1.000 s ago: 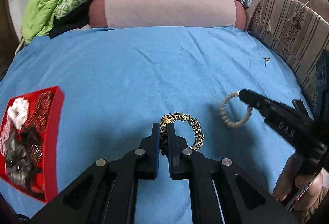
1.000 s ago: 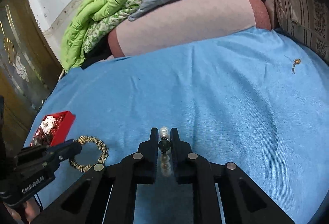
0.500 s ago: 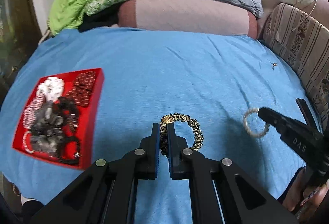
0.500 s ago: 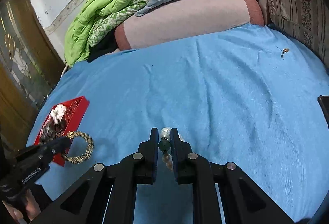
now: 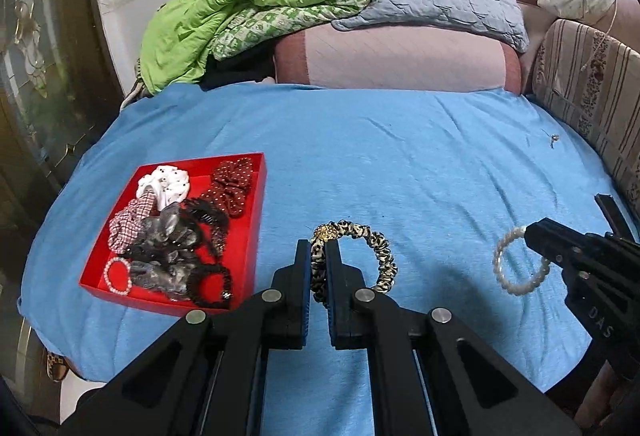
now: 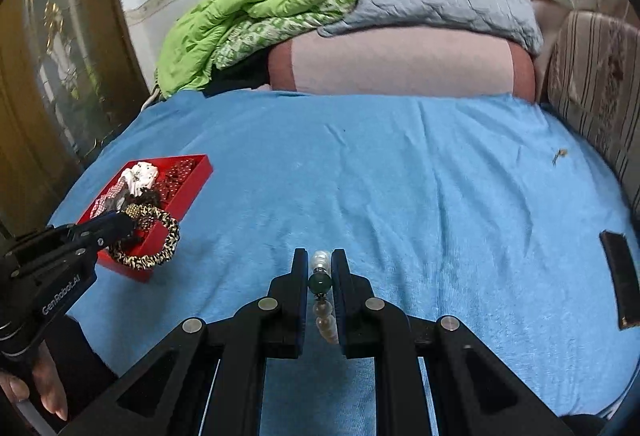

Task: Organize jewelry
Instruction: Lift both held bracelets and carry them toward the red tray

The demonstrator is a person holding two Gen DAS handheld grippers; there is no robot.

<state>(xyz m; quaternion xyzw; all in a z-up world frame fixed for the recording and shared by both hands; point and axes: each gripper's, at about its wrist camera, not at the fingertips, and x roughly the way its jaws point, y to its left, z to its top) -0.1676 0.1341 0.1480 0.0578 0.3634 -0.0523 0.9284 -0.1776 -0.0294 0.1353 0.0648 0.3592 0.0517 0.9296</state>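
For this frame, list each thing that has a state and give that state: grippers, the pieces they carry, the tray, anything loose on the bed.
Left gripper: shut on the leopard scrunchie.
Leopard scrunchie: held above the bedsheet, beside the tray.
Right gripper: shut on the pearl bracelet.
Pearl bracelet: held off the bedsheet.
Red tray: open, scrunchies piled inside.
Small trinket: loose on the bedsheet.

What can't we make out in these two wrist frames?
- Small trinket far right on the blue sheet: too small to identify in either view.
- Pearl bracelet: its near stretch is hidden by the right gripper in the left view; the right view shows only a few beads.
- Red tray: the left gripper and leopard scrunchie cover its near contents in the right view.
- Dark flat object: cut off at both views' right edge.
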